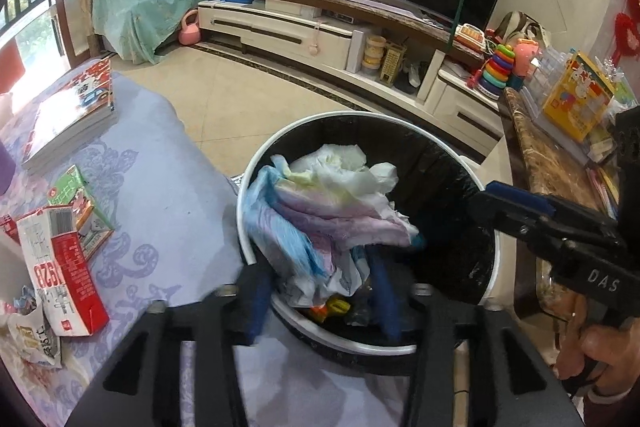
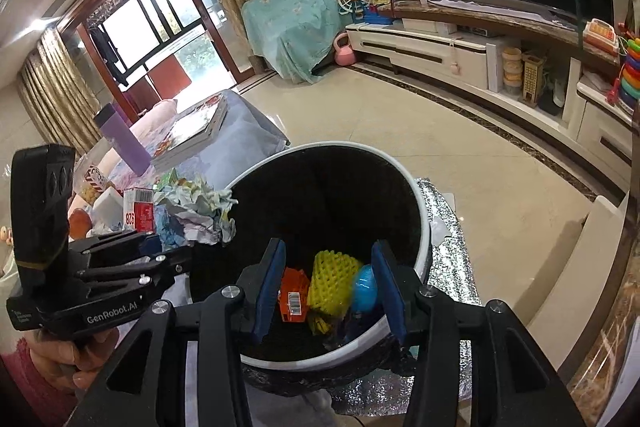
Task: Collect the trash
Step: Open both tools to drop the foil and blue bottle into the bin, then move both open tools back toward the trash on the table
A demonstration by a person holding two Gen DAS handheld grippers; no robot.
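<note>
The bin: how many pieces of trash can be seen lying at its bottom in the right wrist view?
3: an orange packet on the left, a yellow foam net in the middle, a blue ball on the right. More may be hidden beneath them.

The left gripper (image 1: 320, 291) points down with its jaws apart. The right gripper (image 2: 328, 287) points down too, and its blue pads (image 2: 270, 287) stand apart with nothing pinched. A hand (image 2: 70, 355) holds each gripper from behind.
</note>
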